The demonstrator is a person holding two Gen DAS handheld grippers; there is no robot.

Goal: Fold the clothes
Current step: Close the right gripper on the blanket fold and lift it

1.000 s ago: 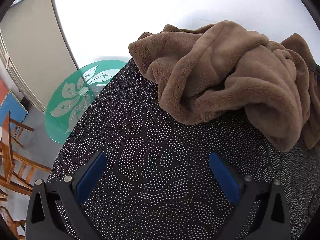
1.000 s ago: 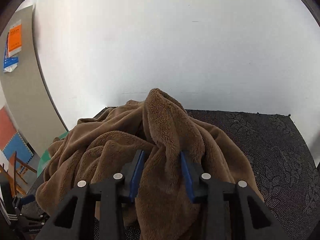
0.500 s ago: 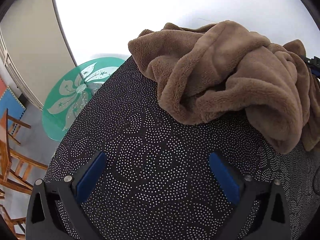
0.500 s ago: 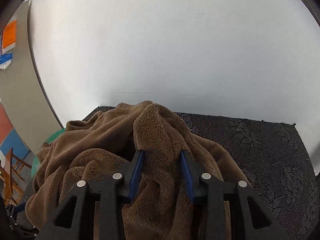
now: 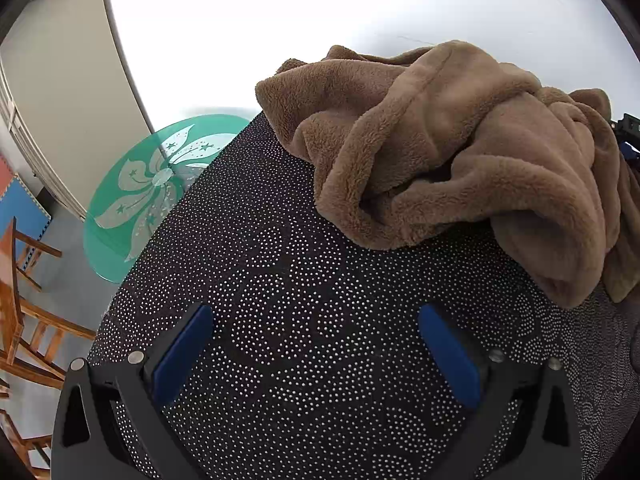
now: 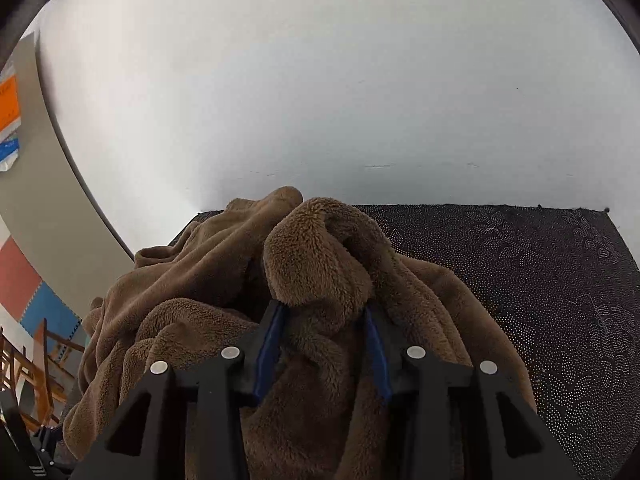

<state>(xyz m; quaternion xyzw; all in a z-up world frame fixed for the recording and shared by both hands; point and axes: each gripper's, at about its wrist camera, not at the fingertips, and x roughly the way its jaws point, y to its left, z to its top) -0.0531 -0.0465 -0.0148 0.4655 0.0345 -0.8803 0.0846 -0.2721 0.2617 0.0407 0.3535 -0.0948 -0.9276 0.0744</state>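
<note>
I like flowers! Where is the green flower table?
In the left wrist view, the green glass table stands at the left, beyond the far left edge of the dotted black tablecloth, with wooden chairs in front of it.

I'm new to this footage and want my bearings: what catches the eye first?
A crumpled brown fleece garment heaped at the far side of the black dotted table mat. The right claw is shut on a bunched fold of it; the left claw is open above bare mat.
</note>
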